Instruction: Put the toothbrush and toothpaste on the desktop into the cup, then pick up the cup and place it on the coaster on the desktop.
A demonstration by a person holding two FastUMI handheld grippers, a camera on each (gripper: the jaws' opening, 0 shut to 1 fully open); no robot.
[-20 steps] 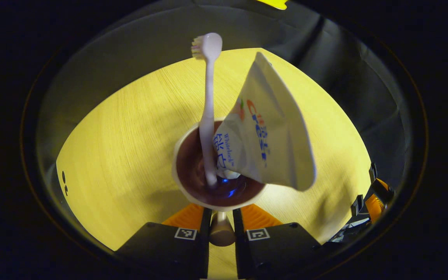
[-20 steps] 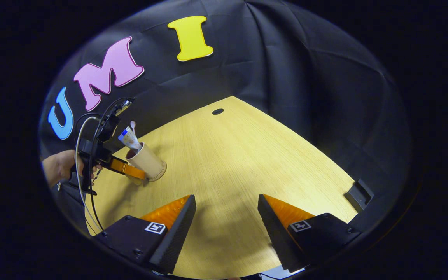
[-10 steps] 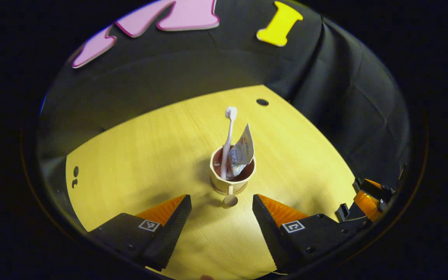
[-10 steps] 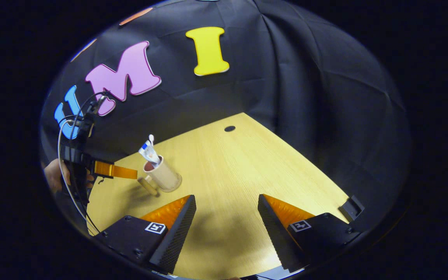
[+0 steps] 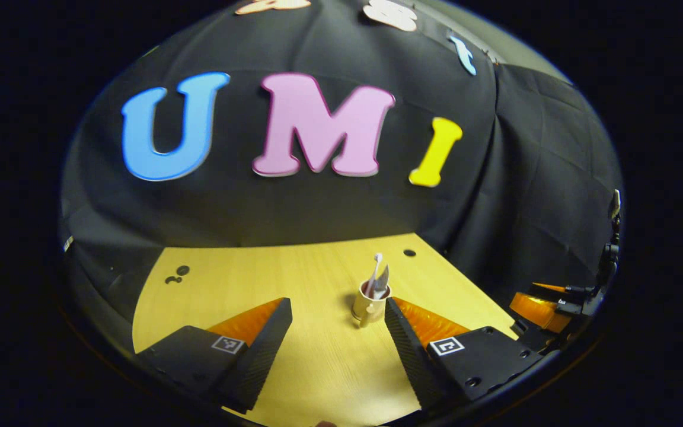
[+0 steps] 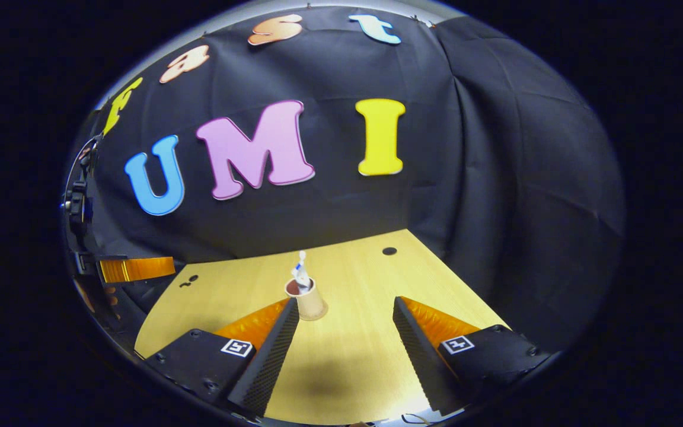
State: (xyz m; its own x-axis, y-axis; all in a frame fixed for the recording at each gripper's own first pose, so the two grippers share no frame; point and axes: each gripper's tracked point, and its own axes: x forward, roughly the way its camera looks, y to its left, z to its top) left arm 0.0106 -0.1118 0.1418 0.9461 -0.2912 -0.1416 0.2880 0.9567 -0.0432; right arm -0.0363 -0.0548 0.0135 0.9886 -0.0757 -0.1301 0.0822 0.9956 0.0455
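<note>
A tan cup (image 5: 369,303) stands upright on the wooden table (image 5: 246,284), its handle turned toward me. A white toothbrush (image 5: 377,262) and a white toothpaste tube (image 5: 383,277) stick up out of it. My left gripper (image 5: 335,335) is open, well short of the cup and holding nothing. In the right gripper view the cup (image 6: 309,302) stands mid-table with the toothbrush (image 6: 302,260) rising from it, and a slightly wider tan rim shows around its foot. My right gripper (image 6: 344,338) is open with nothing in it, back from the cup.
The right gripper (image 5: 540,302) shows at the far right edge of the left gripper view. The left gripper (image 6: 140,268) hangs at the left edge of the right gripper view. The tabletop has cable holes (image 6: 389,251) near its back edge. Black cloth walls close in behind and to the right.
My left gripper let go of the cup's handle, opened and drew far back from it. The right gripper also pulled back and tilted up. The cup stays standing.
</note>
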